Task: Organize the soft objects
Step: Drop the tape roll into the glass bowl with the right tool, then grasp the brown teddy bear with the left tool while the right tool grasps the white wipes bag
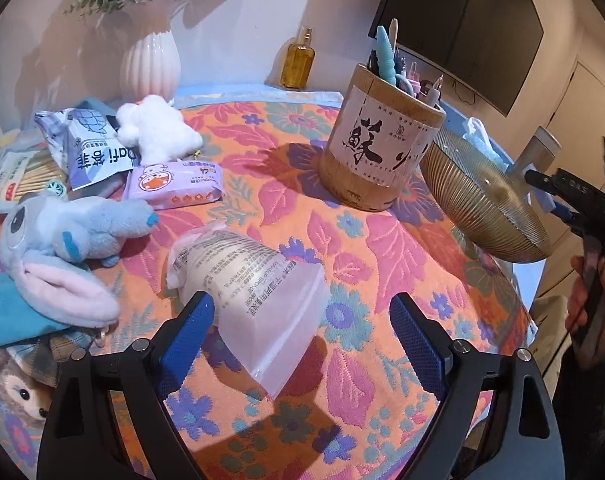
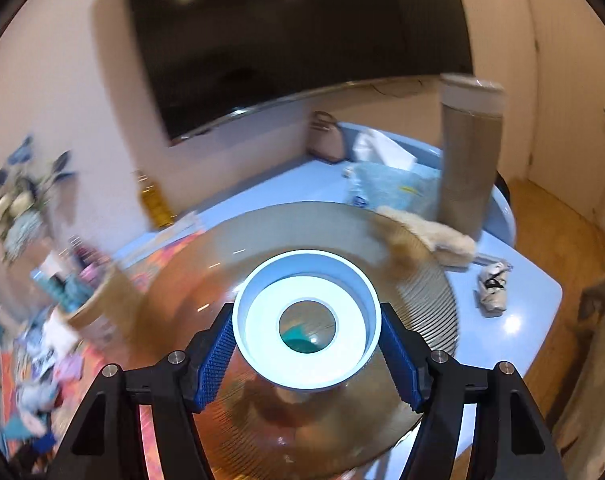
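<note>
Now, with the right gripper (image 2: 308,344) clamped on the foot of the ribbed glass bowl (image 1: 486,200), the left gripper (image 1: 302,332), jaws apart around the makeup sponge pouch (image 1: 254,292) lying on the table (image 1: 382,264), should close gently mid-pouch.

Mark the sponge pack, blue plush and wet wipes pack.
sponge pack (image 1: 254,280), left wrist view, printed middle of bag
blue plush (image 1: 74,236), left wrist view, its body
wet wipes pack (image 1: 174,184), left wrist view, purple top face
</note>
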`<state>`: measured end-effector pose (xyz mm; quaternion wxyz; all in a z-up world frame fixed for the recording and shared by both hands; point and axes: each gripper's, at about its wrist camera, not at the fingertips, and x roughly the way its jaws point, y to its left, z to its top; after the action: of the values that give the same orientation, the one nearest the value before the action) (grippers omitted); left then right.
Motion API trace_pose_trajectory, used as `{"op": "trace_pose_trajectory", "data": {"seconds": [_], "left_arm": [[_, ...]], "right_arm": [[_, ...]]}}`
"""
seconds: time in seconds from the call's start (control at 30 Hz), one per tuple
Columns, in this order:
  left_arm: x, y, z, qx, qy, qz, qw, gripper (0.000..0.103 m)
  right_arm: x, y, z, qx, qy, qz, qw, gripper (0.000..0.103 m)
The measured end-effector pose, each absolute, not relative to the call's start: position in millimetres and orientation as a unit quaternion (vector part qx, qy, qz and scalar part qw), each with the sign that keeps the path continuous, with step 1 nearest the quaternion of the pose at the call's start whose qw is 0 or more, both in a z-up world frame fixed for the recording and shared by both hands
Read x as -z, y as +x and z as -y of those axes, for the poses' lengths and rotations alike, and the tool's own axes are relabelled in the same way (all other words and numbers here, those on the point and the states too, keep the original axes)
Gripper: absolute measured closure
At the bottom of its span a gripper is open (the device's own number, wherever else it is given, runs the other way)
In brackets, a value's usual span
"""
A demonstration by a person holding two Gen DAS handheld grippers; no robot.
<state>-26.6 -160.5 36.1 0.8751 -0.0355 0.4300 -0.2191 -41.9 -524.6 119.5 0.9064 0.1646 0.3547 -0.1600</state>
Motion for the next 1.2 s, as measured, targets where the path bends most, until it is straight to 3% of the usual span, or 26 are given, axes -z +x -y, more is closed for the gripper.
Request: {"op": "trace_pose_trajectory", "data": {"seconds": [0.07, 0.3, 0.37, 0.47, 0.7, 0.93, 1.2], "left_arm": [[-37.6, -26.3, 158.3, 0.219, -0.039, -0.43, 0.875, 0.014], [-45.5, -34.1, 131.1, 0.259, -0.102, -0.428, 0.86, 0.014], [-52.9, -42.9, 116.3, 0.249, -0.106, -0.414, 0.869, 0.014], [-64.9, -57.0, 91.4, 0.241, -0.111, -0.394, 0.88, 0.014], [-89.5, -89.0, 4.2, 0.197, -0.14, -0.329, 0.913, 0.012], [-51.4, -80.3, -57.5, 0.118, -0.169, -0.373, 0.905, 0.011], [-25.5, -60.0, -66.0, 0.119, -0.197, -0.393, 0.89, 0.011]], "right_arm": [[-111.9, -32.3, 537.9, 0.158, 0.182, -0.376, 0.895, 0.027], [-105.8, -51.8, 542.7, 0.154, 0.222, -0.379, 0.885, 0.026], [-110.6, -58.2, 528.0, 0.138, 0.216, -0.37, 0.893, 0.025], [-121.1, -63.6, 498.4, 0.108, 0.199, -0.355, 0.907, 0.013], [-131.8, -59.5, 409.6, 0.001, 0.138, -0.355, 0.925, 0.011], [-94.0, -40.3, 319.6, -0.102, 0.092, -0.397, 0.908, 0.008], [-53.6, -26.3, 259.6, -0.187, 0.076, -0.408, 0.89, 0.008]]}}
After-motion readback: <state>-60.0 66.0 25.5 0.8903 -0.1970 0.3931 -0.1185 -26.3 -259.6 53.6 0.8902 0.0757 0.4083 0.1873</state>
